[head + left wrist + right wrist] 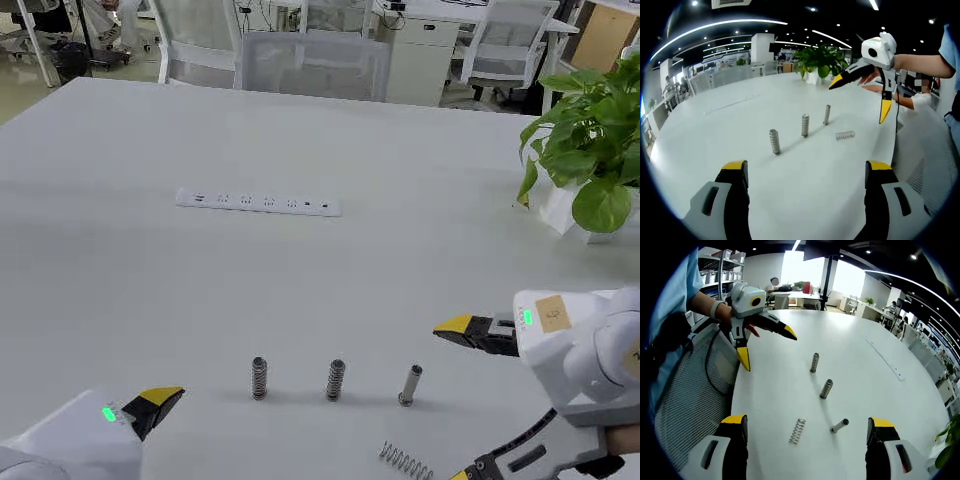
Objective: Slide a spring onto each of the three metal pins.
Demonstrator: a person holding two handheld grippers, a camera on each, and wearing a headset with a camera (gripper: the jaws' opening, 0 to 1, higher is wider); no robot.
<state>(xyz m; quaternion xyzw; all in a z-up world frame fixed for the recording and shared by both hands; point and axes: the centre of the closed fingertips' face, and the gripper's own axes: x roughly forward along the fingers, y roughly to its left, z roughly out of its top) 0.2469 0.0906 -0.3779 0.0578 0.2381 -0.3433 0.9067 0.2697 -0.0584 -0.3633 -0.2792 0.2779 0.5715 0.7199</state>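
Left tongs point(807, 167) and right tongs point(808, 421) released; loose spring point(405, 462) beside bare pin point(410, 384) may roll away if nudged.

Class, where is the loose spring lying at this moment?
In the head view the loose spring lies flat on the table at bottom right, just nearer the person than the bare pin.
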